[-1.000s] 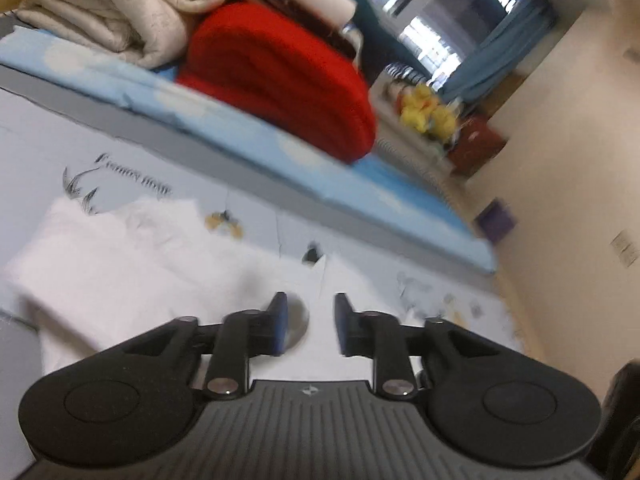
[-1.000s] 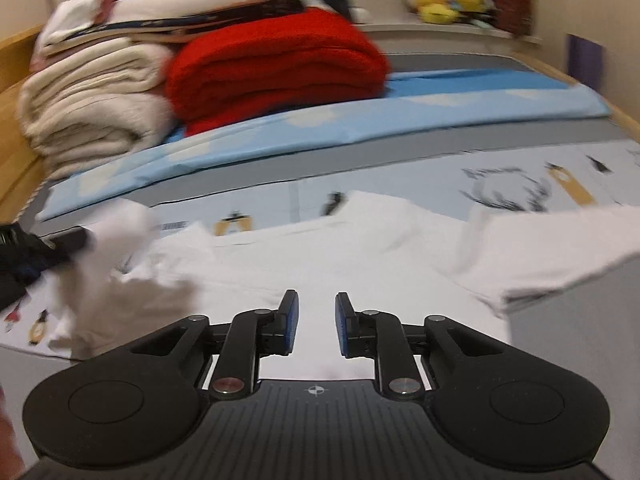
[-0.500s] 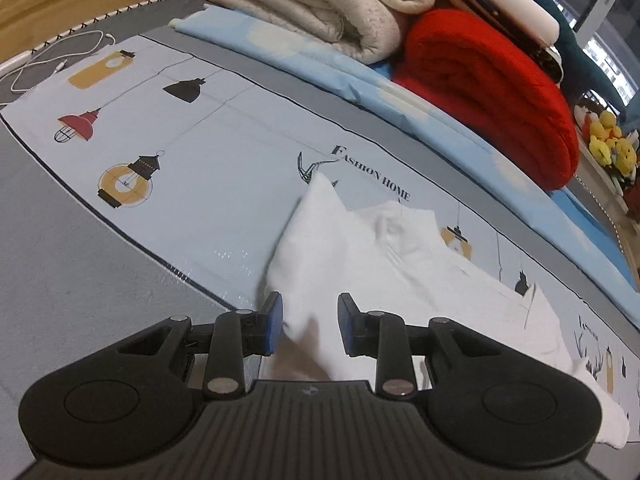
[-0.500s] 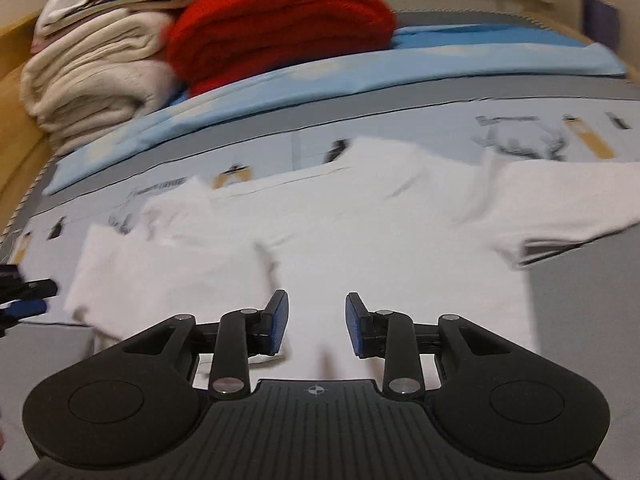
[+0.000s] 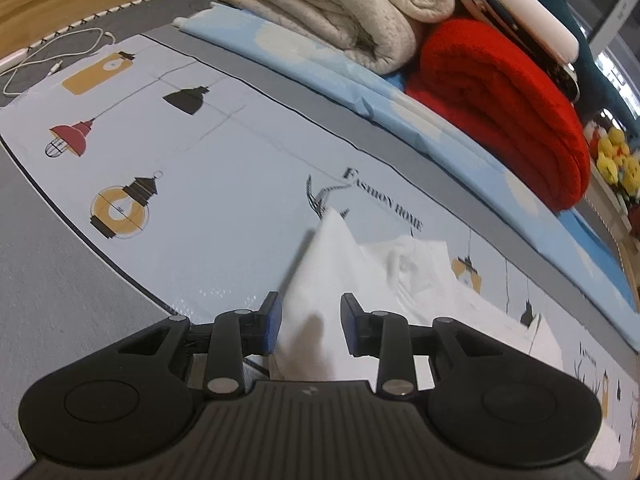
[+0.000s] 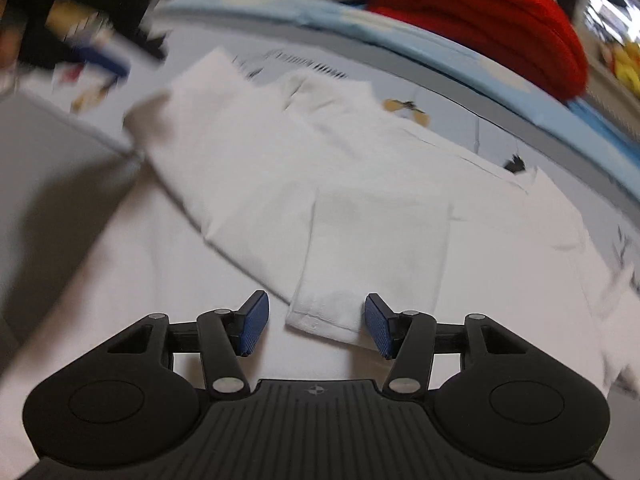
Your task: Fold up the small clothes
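**Q:** What does the left wrist view give you?

**Me:** My left gripper point(image 5: 310, 326) points down at a white cotton garment point(image 5: 404, 280) lying on a pale blue printed sheet point(image 5: 224, 184). One raised corner of the cloth stands between the blue pads; the left pad sits at its edge, the right pad looks clear of it, and its jaws have just opened a little, so I read it as released. Left of that corner the sheet lies bare out to a grey border point(image 5: 52, 280). Behind, a folded red blanket point(image 5: 504, 104) and cream blankets point(image 5: 344, 4) line the far edge.

**Q:** And the right wrist view?

**Me:** It is blurred. My right gripper point(image 6: 314, 326) hangs over the same white garment point(image 6: 280, 176), its jaws having just been opening. They stand wide, either side of a folded white flap's point(image 6: 372, 256) near hem, with neither pad pressing. Cloth spreads flat on both sides; the garment's left edge meets the grey border point(image 6: 44, 160).
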Demonstrator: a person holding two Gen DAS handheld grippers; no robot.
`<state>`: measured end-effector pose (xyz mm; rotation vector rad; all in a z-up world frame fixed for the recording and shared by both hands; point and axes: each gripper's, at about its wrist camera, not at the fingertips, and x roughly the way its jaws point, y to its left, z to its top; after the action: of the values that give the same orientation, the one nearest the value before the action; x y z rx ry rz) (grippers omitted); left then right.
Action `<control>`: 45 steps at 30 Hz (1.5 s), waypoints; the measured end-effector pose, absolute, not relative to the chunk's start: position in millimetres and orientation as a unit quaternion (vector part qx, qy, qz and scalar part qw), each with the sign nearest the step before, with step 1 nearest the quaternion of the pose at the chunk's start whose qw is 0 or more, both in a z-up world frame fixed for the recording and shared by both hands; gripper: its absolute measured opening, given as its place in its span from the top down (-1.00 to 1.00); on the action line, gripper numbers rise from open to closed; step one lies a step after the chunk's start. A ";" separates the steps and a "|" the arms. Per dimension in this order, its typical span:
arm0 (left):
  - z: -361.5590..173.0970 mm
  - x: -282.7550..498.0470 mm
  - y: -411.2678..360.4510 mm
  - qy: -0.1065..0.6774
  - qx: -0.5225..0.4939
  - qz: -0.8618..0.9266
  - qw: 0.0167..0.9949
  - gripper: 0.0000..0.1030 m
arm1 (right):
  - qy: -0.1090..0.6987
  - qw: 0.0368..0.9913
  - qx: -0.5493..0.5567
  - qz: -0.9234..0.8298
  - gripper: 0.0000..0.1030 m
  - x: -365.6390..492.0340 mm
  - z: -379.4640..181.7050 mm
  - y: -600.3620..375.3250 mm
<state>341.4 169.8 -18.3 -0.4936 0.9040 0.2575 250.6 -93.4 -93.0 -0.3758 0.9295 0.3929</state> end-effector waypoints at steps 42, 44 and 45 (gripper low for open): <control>-68.3 360.5 106.8 0.506 -0.175 0.028 0.844 0.31 | 0.327 0.888 0.287 -0.150 0.35 307.7 -46.7 -371.8; -83.8 360.9 105.8 0.528 -0.185 0.026 0.829 0.31 | 0.368 0.861 0.324 -0.134 0.28 314.0 -63.7 -376.5; -91.6 360.9 106.5 0.540 -0.184 0.033 0.821 0.31 | 0.390 0.846 0.336 -0.138 0.28 316.2 -72.8 -378.3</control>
<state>360.9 106.5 -91.6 -0.3919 1.1495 0.0692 316.2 -378.3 -72.8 0.7093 0.8220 -0.2908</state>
